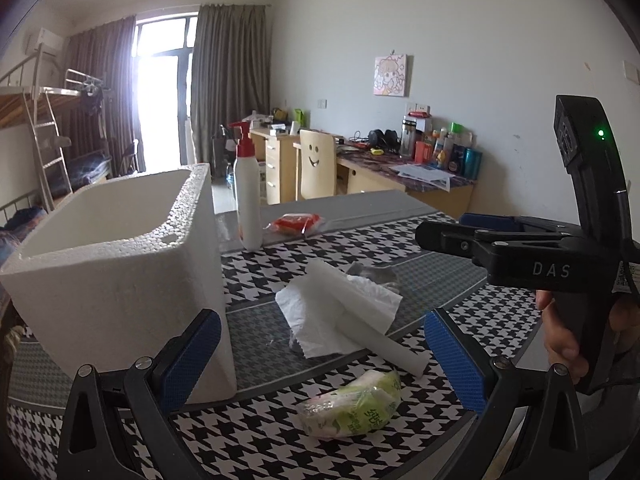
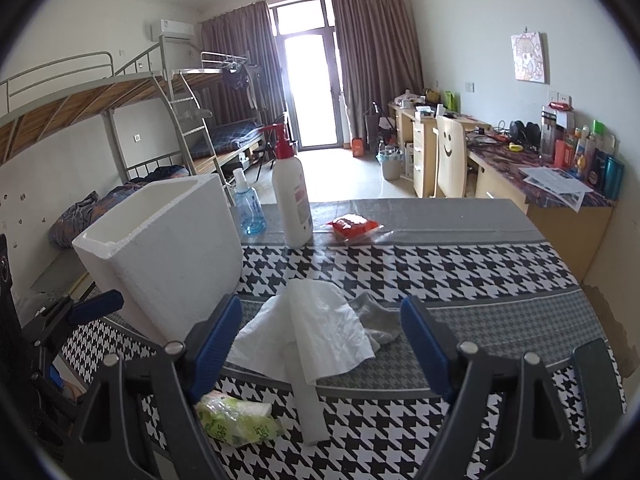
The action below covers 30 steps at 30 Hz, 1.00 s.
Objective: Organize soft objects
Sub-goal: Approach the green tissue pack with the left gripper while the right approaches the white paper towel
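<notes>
Both jaws are held wide open and empty: left gripper (image 1: 320, 360) above the tissue pack (image 1: 352, 402), right gripper (image 2: 320, 344) above the paper towel (image 2: 312, 332), beside the foam box (image 2: 168, 252)

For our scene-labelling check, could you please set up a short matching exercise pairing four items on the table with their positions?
Items:
1. foam box
2. tissue pack
3. red packet
4. grey sock

Positions:
A. far side, right of the pump bottle
B. partly under the paper towel
C. nearest edge
D. left side, standing open

Pairs: 1-D, 2-C, 3-A, 4-B
</notes>
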Available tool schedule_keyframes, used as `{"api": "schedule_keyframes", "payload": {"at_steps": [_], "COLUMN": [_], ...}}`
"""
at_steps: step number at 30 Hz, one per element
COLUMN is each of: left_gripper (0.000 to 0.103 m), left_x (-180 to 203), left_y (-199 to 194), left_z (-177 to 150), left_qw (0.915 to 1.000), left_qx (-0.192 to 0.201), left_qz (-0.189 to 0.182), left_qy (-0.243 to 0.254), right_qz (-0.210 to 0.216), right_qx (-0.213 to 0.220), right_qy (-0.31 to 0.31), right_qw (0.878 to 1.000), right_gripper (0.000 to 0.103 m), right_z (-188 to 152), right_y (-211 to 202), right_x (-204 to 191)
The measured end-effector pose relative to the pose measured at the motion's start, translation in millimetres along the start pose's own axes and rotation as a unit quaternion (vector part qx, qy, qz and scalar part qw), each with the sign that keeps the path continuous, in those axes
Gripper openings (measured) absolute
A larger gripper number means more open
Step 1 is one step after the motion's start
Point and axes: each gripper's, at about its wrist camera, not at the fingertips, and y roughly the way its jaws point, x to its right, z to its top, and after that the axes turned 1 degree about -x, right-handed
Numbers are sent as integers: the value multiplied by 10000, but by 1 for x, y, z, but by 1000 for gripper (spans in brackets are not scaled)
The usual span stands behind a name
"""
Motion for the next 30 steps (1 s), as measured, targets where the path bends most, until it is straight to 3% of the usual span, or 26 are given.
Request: {"api": "schedule_keyframes", "payload": {"at_steps": [19,30], "left_gripper": [102,102], "left_x": [6,8], "left_y": [30,43], "left_z": [-31,-44], "left_qw": [9967,9938], "left_qx": [-755,-1082], "left_qz": [-286,-254], "left_qy": [17,81], "right_qz": [-78,-93], "right_qx": [-405,-708], "right_qy": [-62,-147], "right_qw": [9991,9973], "right_gripper": [85,85], "right_z": [-11,-12], "right_y": [20,42], "right_x": [3,-1]}}
